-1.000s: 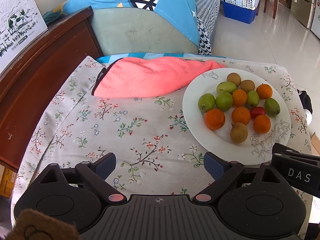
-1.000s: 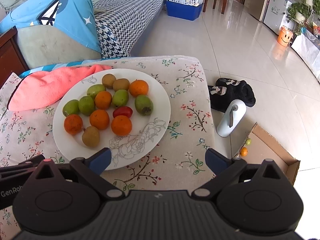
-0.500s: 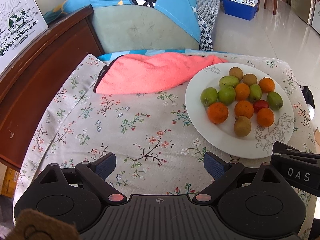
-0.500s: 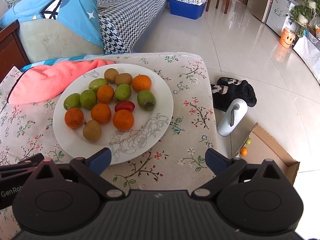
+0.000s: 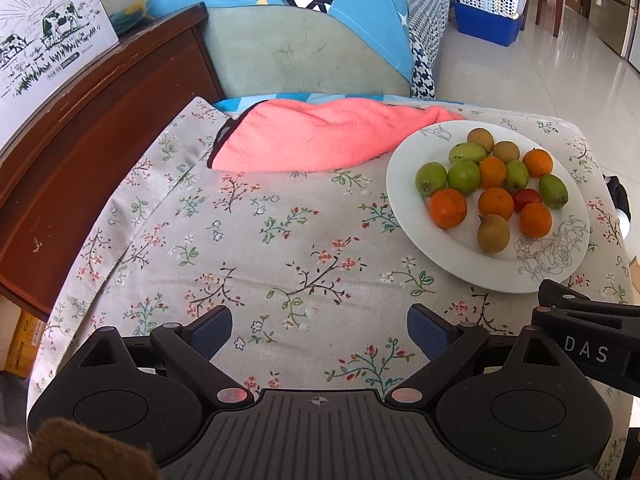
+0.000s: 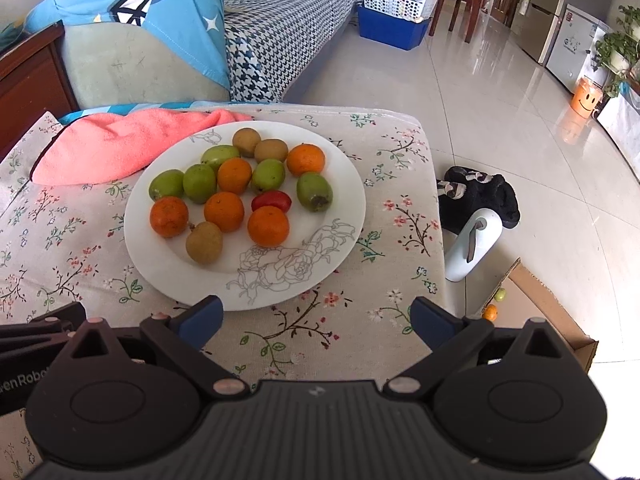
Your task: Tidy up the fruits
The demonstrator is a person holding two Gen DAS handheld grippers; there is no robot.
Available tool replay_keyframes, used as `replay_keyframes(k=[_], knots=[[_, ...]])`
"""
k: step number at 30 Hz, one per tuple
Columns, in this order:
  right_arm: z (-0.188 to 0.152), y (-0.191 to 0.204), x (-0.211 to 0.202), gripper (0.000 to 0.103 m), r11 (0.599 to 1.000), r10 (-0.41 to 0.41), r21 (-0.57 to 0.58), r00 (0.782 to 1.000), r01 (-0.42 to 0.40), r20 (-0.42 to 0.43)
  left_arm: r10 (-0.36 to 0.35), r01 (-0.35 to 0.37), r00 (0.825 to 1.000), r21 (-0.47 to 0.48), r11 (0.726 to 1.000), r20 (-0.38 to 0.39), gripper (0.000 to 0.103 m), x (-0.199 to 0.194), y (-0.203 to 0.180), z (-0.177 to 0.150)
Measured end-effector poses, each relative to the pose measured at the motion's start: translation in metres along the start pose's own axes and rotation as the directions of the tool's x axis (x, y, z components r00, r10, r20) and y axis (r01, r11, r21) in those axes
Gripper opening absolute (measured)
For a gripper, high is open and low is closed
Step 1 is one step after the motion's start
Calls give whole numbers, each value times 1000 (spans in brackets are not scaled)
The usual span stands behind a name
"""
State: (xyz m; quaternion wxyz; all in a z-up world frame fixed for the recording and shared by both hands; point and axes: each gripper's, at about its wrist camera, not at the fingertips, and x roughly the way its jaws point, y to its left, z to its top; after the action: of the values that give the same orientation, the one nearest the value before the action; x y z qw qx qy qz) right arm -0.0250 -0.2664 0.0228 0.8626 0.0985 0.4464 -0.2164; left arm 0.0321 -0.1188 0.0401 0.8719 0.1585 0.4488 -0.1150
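A table covered with a flowered cloth (image 5: 256, 240) fills the near part of both views, with a white plate (image 6: 344, 216) as the landmark on it. Left of the plate, beyond the table edge, stands a dark wooden cabinet (image 5: 92, 128) with a printed box (image 5: 44, 40) on top; behind the plate lies a pink towel (image 5: 320, 140), its tip touching the far rim, and behind that a sofa with a blue cover (image 6: 132, 12). Right of the plate, down on the tiled floor, sit dark slippers (image 6: 480, 196), a pale bottle (image 6: 472, 244) and an open cardboard box (image 6: 536, 312) with two small fruits inside. The fruit is gathered on the far half of the plate, pieces touching or just beside each other: five oranges (image 6: 224, 211), five green fruits (image 6: 199, 183), three brown ones (image 6: 204, 242) and one small red one (image 6: 271, 201). The oranges look round and bright, the green ones oval and glossy, the brown ones dull-skinned. A line-drawn flower (image 6: 288, 264) marks the near bare part of the plate. The left gripper (image 5: 319, 330) hovers over the cloth left of the plate, jaws spread wide and empty; the right gripper (image 6: 316, 317) hovers at the near rim of the plate, jaws likewise wide apart and empty.
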Motion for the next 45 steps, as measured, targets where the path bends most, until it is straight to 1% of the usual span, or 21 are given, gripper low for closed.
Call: replay_keyframes(k=[3,12,19,25,29,33,40,43,45], knots=[[-4,3,-3,100,1000,19,-14,1000,-19,15,-1,1,1000,-9,1000,3,96,-3,5,-6],[-25,9,-10,100,997,77,-5,997,-77,26,3,-3,1000,-21,1000,2,96,-11,19,-22],[-44,18,-13,100,991,128,-30,992,-128,18,14,-14,1000,-35,999,6,96,-16,33,-34],[-64,30,-21,100,980,190,-63,982,-189,18,18,-17,1000,-65,998,8,96,-21,50,-45],[-76,42,-27,100,966,237,-112,971,-233,27,24,-23,1000,-88,996,7,96,-23,62,-52],[-86,55,-28,100,955,253,-168,967,-244,35,23,-23,1000,-115,993,2,96,-24,74,-60],[-100,76,-23,100,939,259,-247,964,-239,53,22,-23,1000,-140,990,-5,96,-22,87,-69],[-100,81,-21,102,931,270,-273,960,-241,73,19,-20,1000,-147,989,-10,96,-20,90,-71],[-100,82,-18,102,926,293,-275,952,-260,88,17,-19,1000,-150,988,-13,96,-19,91,-72]])
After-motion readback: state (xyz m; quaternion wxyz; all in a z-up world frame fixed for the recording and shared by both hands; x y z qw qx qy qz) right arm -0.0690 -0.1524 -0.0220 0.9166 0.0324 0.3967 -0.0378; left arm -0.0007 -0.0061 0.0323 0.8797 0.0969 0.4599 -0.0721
